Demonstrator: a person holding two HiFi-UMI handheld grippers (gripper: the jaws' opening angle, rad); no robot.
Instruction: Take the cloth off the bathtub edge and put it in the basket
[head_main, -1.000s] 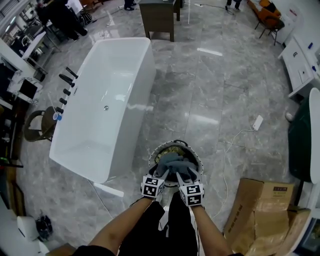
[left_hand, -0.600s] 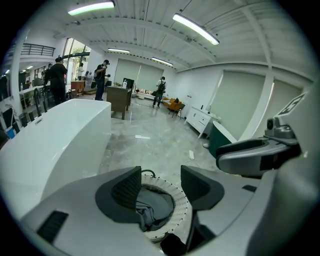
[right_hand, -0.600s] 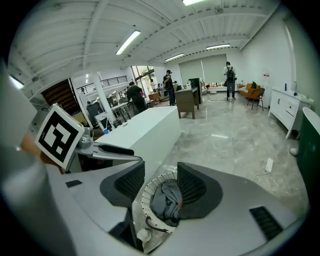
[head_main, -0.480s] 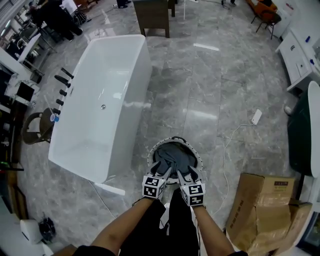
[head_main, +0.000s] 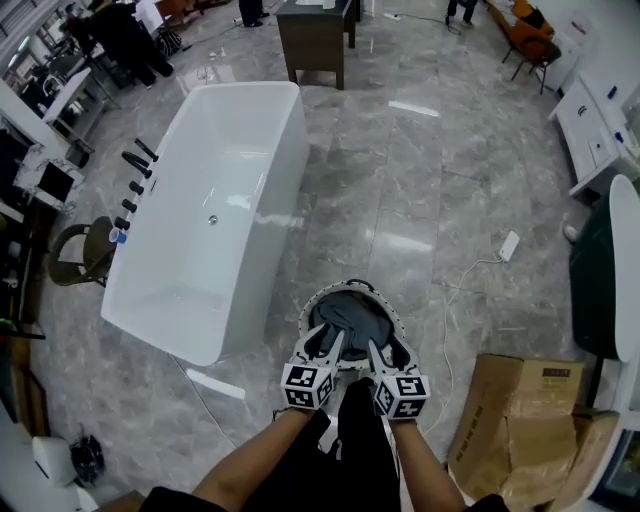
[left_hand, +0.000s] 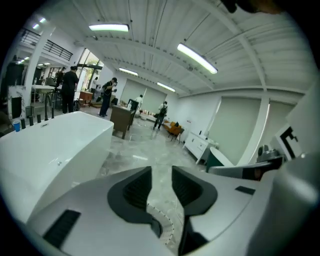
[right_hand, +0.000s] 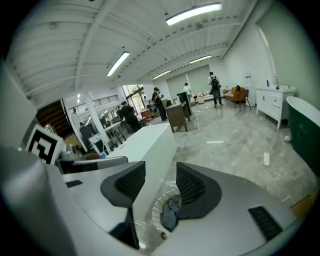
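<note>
The grey cloth (head_main: 350, 318) lies bunched inside the round white basket (head_main: 310, 312), which stands on the floor just right of the white bathtub (head_main: 200, 220). My left gripper (head_main: 327, 341) hovers at the basket's near rim; its jaws are closing with nothing between them, and only floor shows through the gap of the left gripper (left_hand: 161, 172). My right gripper (head_main: 387, 350) is beside it, open and empty. Past the right gripper (right_hand: 160, 175) I see the basket (right_hand: 159, 210) and the cloth (right_hand: 170, 214) below, with the bathtub (right_hand: 145, 150) behind.
A cardboard box (head_main: 530, 420) sits at the lower right, and a power strip (head_main: 510, 245) with its cable lies on the floor. A dark green tub (head_main: 600, 270) stands at the right edge and a dark wooden table (head_main: 318, 35) at the far end. Black tap handles (head_main: 135, 180) line the bathtub's left rim.
The cloth, bunched up between both grippers a second ago, now lies settled in the basket. Both grippers have drawn back towards me and off the cloth.
</note>
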